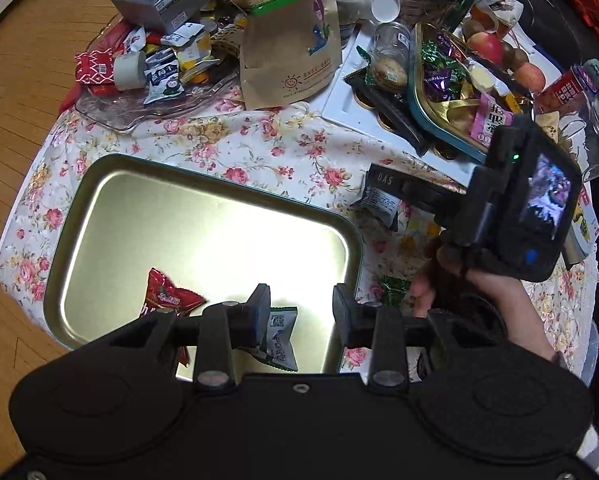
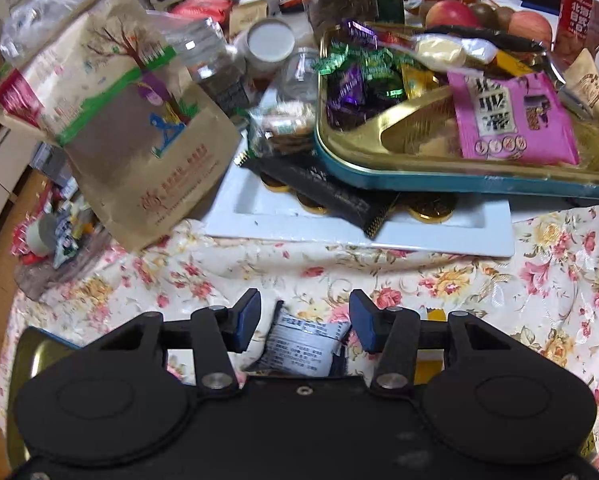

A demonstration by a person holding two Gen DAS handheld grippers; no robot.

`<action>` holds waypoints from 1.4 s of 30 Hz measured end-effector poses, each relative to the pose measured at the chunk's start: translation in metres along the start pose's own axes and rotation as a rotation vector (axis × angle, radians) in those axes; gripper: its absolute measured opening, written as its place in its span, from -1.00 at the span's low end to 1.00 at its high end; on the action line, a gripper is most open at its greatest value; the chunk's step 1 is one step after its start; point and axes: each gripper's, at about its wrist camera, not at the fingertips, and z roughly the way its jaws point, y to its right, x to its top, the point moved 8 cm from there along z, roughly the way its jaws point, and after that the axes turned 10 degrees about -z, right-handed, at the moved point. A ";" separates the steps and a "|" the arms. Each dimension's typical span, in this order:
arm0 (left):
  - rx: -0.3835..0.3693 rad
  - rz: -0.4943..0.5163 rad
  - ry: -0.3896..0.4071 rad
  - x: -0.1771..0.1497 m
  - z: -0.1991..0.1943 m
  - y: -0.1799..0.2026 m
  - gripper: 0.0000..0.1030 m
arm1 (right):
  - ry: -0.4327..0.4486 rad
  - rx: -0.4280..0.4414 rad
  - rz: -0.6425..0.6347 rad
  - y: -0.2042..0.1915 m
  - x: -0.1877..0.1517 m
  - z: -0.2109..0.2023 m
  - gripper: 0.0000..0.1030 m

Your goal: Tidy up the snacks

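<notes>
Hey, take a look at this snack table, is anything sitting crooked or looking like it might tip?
Yes. The teal tin of candies sits tilted, propped on a black box and gold coins in the white tray. The brown paper bag also leans over the tray's corner.

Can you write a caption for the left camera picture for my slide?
Left gripper hovers open over a metal tin holding a red candy and a green-edged packet.
</notes>
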 end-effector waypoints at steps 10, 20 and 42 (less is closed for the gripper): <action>0.025 0.091 -0.005 -0.014 0.018 0.030 -0.13 | -0.039 -0.087 -0.045 0.067 -0.043 -0.019 -0.21; 0.020 0.096 -0.055 -0.027 0.032 0.058 -0.13 | -0.111 -0.114 -0.118 0.120 -0.110 -0.066 -0.14; 0.005 -0.006 0.072 0.012 -0.001 0.032 -0.13 | -0.029 -0.031 -0.018 0.010 -0.033 -0.009 -0.22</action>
